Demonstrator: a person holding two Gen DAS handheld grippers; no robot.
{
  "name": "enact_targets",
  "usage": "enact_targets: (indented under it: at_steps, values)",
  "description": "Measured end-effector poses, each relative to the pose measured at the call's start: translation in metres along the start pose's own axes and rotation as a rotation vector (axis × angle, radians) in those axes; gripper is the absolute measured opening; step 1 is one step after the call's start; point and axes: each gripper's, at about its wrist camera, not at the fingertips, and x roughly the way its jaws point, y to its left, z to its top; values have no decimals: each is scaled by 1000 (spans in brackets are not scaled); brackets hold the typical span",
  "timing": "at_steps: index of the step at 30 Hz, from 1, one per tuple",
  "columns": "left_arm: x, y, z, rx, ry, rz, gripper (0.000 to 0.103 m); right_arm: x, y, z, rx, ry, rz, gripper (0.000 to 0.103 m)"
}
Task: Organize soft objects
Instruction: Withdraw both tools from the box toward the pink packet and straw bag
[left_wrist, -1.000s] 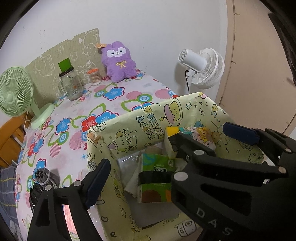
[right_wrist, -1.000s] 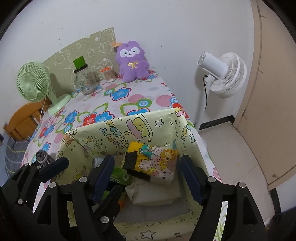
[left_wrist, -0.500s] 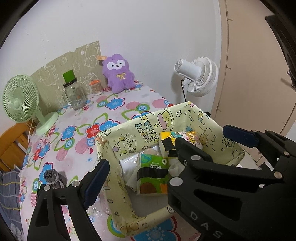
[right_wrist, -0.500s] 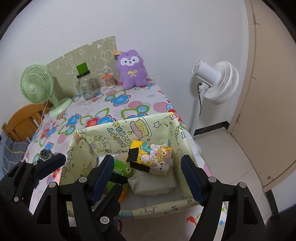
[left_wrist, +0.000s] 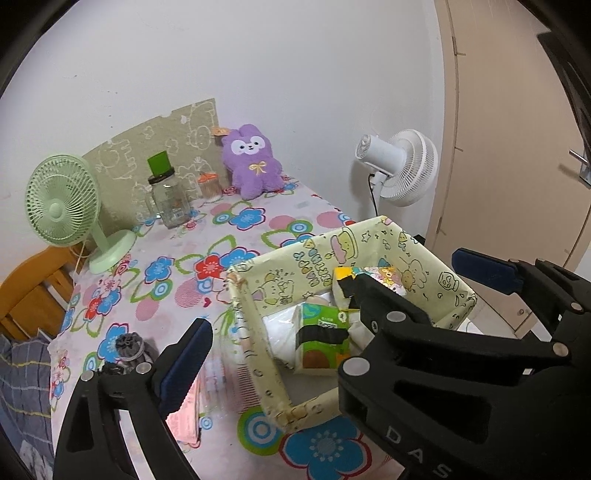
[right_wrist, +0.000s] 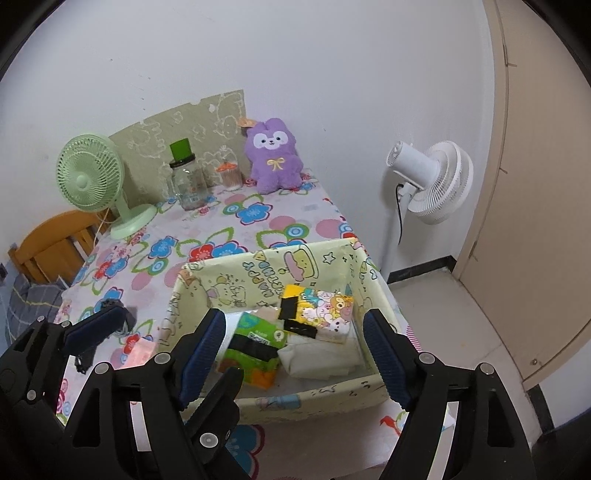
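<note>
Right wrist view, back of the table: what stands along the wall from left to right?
Green desk fan → glass jar with a green lid → small orange-lidded container → purple plush toy. Off the table, further right, is the white floor fan.

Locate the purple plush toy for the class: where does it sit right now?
In both wrist views the purple plush toy sits at the table's far end against the wall, just right of the small orange-lidded jar and well beyond the yellow storage box.
</note>
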Motion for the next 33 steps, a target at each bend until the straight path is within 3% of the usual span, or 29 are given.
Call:
enact_targets:
  at_steps: [33]
  values:
    - [-43,91,-25,-109,-67,53,103,-35,99,0,-107,-102,60,89]
